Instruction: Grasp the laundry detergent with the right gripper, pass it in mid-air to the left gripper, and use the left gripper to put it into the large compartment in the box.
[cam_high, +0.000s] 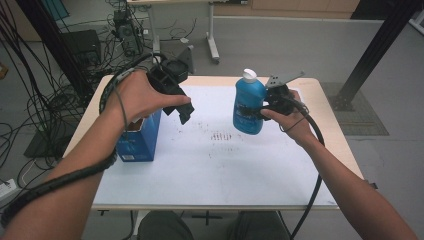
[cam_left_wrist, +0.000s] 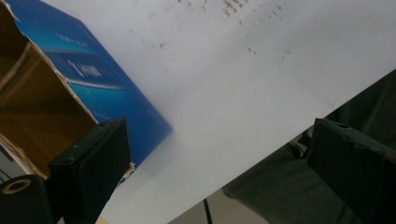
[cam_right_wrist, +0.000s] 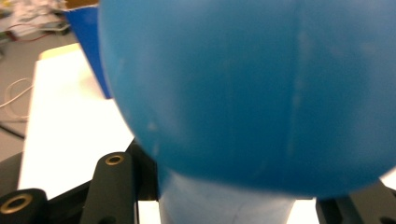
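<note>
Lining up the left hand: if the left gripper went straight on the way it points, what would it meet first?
Probably the white sheet on the table, just beside the blue box. The left gripper is open and empty, with the box's side close to one finger, so depth is uncertain.

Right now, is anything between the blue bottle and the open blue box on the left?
Partly: the left gripper, jaws open, hangs just right of the blue box, on the blue bottle's way over. Below it, the white sheet lies bare.

My left gripper (cam_high: 182, 111) hangs raised with jaws spread wide (nothing between them); my right gripper (cam_high: 260, 107) is clamped tight.
</note>
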